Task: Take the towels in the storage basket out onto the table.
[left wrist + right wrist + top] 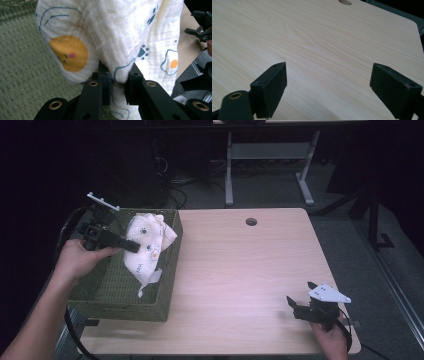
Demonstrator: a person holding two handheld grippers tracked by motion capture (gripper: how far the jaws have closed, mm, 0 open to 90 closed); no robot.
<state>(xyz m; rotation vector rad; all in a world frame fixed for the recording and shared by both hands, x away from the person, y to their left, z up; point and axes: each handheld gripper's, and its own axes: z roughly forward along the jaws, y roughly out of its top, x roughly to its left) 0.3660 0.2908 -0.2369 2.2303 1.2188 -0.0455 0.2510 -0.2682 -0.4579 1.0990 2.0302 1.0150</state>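
Cloth, white with egg and paw prints, sits bunched in the green woven basket at the table's left edge, its top raised above the rim. Table is light wood with a round hole near the far edge; most of its surface is bare. Basket fills the left end of the table. Left gripper, held in the left hand, reaches over the basket from the left; in the left gripper view its jaws are clenched on a fold of the cloth, with basket weave behind. Right gripper, held in the right hand, rests low near the table's front right corner, well apart from the basket, its jaws spread wide over bare wood.
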